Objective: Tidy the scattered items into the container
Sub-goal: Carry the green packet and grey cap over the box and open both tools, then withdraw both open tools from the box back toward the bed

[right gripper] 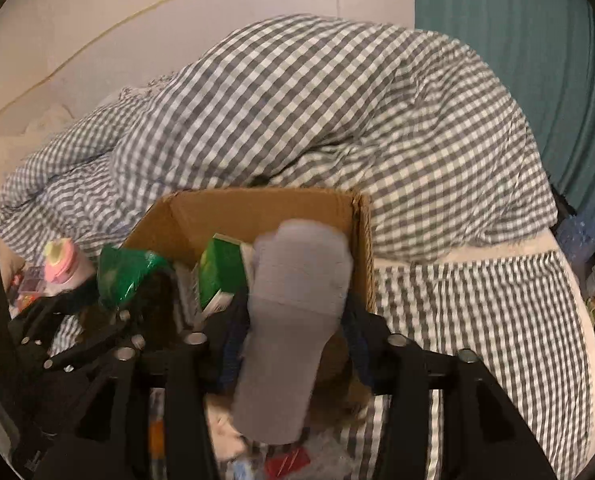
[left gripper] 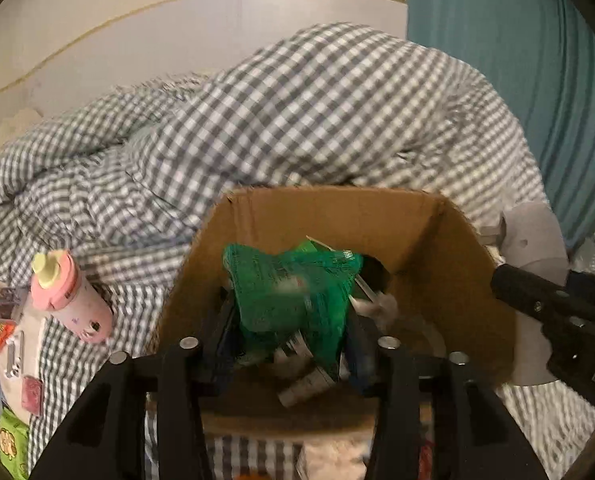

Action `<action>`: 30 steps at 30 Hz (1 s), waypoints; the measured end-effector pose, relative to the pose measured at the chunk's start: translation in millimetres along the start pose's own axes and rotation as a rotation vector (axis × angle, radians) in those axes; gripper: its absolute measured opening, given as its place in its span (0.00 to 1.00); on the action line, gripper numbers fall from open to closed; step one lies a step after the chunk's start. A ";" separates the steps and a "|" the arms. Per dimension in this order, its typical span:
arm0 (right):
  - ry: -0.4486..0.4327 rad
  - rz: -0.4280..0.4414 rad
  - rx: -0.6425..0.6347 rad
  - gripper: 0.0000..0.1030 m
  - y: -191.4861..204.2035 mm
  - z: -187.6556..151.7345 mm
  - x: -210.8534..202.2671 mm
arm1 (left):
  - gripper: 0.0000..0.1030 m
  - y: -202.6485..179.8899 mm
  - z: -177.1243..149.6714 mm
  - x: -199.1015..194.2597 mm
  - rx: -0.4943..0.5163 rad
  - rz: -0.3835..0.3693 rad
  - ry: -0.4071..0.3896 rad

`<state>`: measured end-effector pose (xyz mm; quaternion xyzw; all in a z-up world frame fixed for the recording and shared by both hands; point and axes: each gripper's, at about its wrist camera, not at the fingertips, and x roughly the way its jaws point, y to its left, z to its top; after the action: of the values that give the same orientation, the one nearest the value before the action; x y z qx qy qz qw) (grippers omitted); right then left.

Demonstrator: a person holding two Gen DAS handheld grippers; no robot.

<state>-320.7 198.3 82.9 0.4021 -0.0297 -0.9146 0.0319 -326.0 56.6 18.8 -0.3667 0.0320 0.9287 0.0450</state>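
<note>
An open cardboard box (left gripper: 469,280) (right gripper: 265,204) stands on the checked bed. My left gripper (left gripper: 293,312) is over the box and a green snack bag (left gripper: 289,292) sits between its jaws, blurred; it also shows in the right wrist view (right gripper: 125,276). My right gripper (right gripper: 293,308) is over the box's right side, with a grey sock (right gripper: 293,300) between its open jaws, blurred. The sock shows at the right of the left wrist view (left gripper: 533,240). A green carton (right gripper: 219,276) lies inside the box.
A pink bottle with a yellow cap (left gripper: 69,300) (right gripper: 63,266) lies left of the box. Small packets (left gripper: 13,360) are scattered at the far left. A rumpled checked duvet (left gripper: 297,120) rises behind the box. Teal curtain (right gripper: 537,60) at right.
</note>
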 end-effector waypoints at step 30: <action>-0.192 -0.029 0.002 0.91 -3.0 -123.8 -233.7 | 1.00 -20.7 -79.2 -216.8 0.111 0.010 -0.157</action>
<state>-71.9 216.9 170.5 0.3129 -0.0278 -0.9493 0.0154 -112.4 56.9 108.8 -0.2893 0.0818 0.9516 0.0632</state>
